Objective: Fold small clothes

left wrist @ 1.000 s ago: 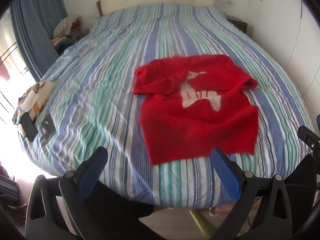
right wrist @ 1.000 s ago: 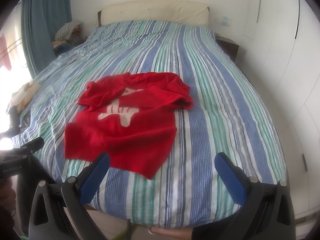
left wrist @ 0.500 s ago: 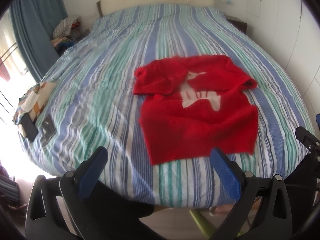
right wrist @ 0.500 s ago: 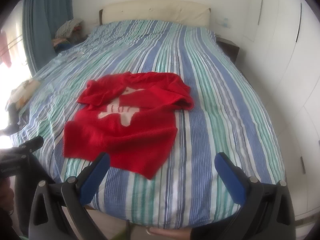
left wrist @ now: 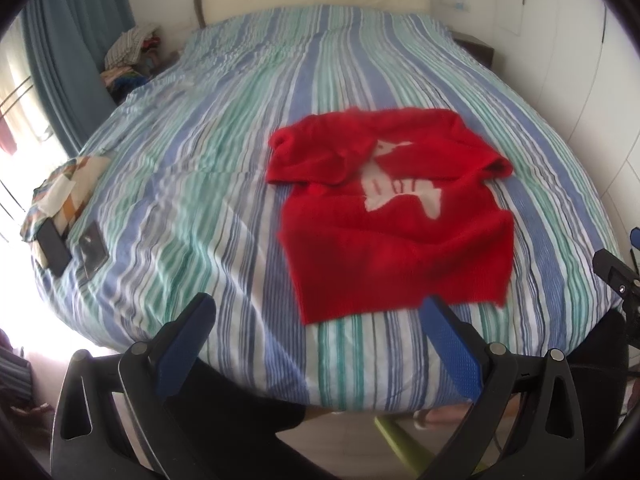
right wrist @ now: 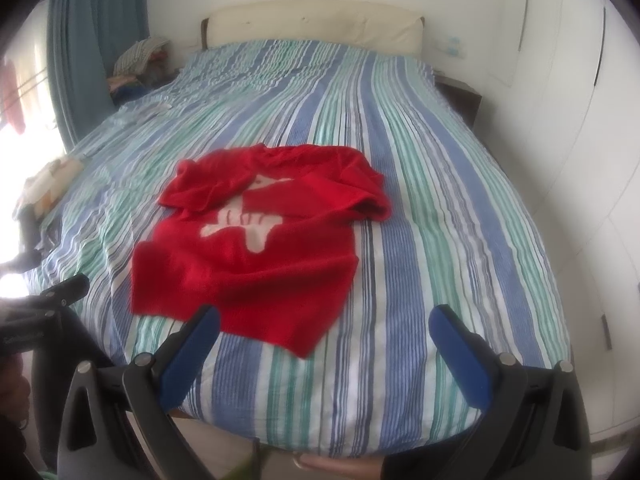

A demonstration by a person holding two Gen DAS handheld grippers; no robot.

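The red sweater [left wrist: 394,216] lay flat near the foot edge of the bed [left wrist: 224,184], sleeves folded inward, presumably spread for the next fold. The left hand-held gripper [left wrist: 316,320] and right hand-held gripper [right wrist: 324,330] were both spread wide and empty, held off that edge. Compared with one second earlier, nothing had visibly shifted.
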